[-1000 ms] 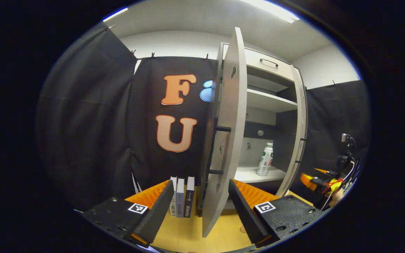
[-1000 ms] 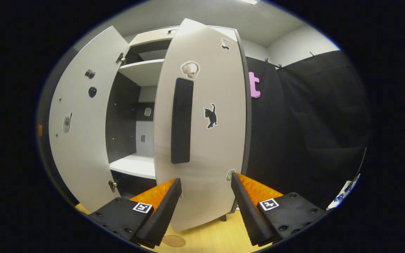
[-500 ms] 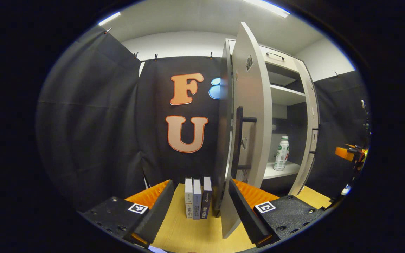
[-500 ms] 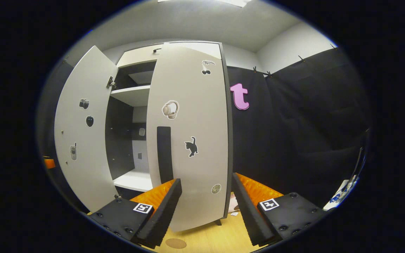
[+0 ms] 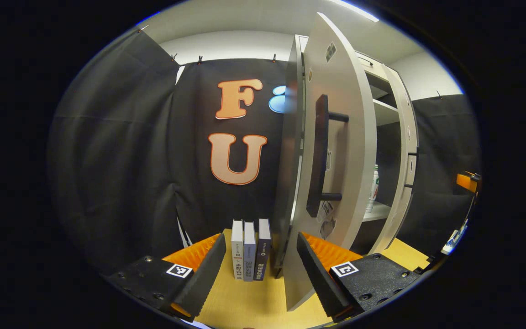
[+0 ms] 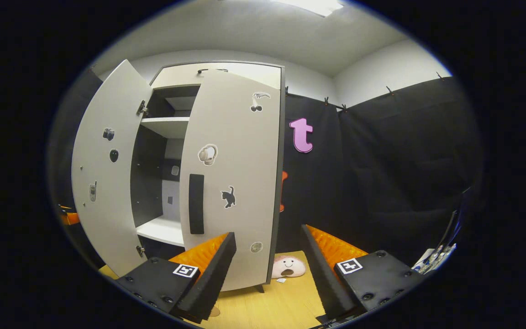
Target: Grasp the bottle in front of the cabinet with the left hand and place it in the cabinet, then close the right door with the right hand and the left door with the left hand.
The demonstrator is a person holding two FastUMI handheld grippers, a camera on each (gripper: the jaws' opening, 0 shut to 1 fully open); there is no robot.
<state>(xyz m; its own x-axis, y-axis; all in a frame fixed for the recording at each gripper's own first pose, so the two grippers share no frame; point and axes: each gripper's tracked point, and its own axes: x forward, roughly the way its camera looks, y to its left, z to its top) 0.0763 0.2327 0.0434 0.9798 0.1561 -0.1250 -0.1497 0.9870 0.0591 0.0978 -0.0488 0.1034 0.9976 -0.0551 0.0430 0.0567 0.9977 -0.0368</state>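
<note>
- Closing the doors is the step in hand, judged from the layout: the bottle [image 5: 373,188] already stands upright on the cabinet's lower shelf [image 5: 375,212], a sliver of it visible past the edge of the left door [image 5: 340,151].
- Left gripper [image 5: 260,261], nearest in the left gripper view: jaws spread wide and empty, the left door's lower corner lying between them without either finger pressing on it.
- Right gripper [image 6: 267,256], nearest in the right gripper view: jaws likewise apart, holding nothing; the bottom of the right door [image 6: 235,183] sits just beyond its left finger.
- Table [image 5: 249,304]: three books [image 5: 248,249] stand upright just left of the cabinet [image 6: 217,75]; a pale plush toy [image 6: 288,267] lies by the cabinet's right foot.
- Left door: swung roughly halfway towards the cabinet front, its dark bar handle [image 5: 320,155] facing the camera.
- Right door: nearly shut but apparently still ajar, carrying several stickers and a dark handle [image 6: 196,203].
- Cabinet interior: an upper shelf [image 6: 169,125] that looks bare, with only the bottle seen on the lower shelf.
- Next move, as a judgement: the right gripper presses the right door flush, then the left gripper pushes the left door home, keeping its fingers clear of the closing gap.
</note>
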